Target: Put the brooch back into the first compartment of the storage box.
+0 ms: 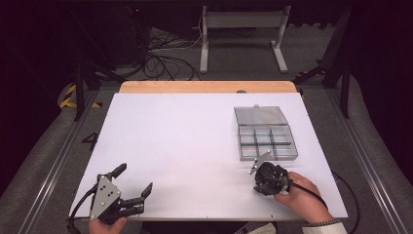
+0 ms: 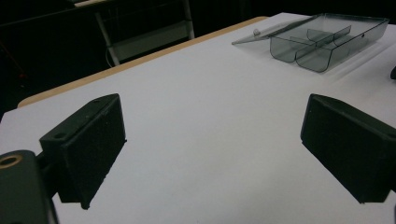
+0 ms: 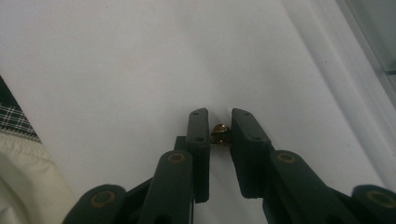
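Item: small brass piece point(image 3: 220, 134) pinched in my right hand-held gripper point(image 3: 219, 135), compartment box point(image 1: 267, 139) just beyond; left hand-held gripper point(image 1: 130, 185) gapes empty, far off.

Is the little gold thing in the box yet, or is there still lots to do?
Not yet. Done: the box sits open, lid laid back, and its compartments look empty. In hand: the right gripper pinches a small gold piece between its jaws, close above the table, near the box. Left: that piece probably still has to go into a compartment. The left gripper waits wide open, holding nothing.
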`<state>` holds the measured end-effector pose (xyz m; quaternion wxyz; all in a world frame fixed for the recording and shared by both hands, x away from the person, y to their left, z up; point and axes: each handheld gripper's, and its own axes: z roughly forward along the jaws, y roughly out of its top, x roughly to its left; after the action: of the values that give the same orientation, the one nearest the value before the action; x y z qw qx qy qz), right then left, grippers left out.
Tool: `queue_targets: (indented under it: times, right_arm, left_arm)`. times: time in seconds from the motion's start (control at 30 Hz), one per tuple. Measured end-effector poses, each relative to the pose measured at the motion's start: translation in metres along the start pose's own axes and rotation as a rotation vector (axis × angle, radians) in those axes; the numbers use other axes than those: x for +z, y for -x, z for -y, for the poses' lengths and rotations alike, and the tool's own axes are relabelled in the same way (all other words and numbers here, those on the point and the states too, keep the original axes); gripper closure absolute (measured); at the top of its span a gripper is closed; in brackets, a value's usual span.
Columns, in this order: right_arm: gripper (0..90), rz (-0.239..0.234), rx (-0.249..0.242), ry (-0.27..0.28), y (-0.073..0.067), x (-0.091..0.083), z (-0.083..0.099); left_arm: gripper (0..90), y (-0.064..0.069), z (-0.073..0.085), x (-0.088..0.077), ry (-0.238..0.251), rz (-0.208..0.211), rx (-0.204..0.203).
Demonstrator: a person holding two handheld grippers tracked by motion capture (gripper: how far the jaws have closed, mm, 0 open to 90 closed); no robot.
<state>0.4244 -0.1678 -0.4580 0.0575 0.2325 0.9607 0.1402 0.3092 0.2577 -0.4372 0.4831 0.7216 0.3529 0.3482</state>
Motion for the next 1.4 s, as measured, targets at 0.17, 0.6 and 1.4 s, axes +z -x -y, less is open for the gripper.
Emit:
queue_targets:
  times: [0.17, 0.6, 1.4]
  right_arm:
    - [78.0, 0.005, -0.011, 0.002, 0.0, -0.001, 0.0]
    - [78.0, 0.04, -0.005, 0.149, 0.001, -0.022, 0.004]
    - [77.9, 0.095, 0.053, 0.333, 0.005, -0.043, 0.005]
  left_arm:
    - [7.1, 0.0, 0.0, 0.0, 0.0, 0.001, -0.005]
    - [7.1, 0.0, 0.0, 0.0, -0.004, 0.0, -0.002]
    - [7.1, 0.0, 0.0, 0.0, -0.004, 0.001, -0.008]
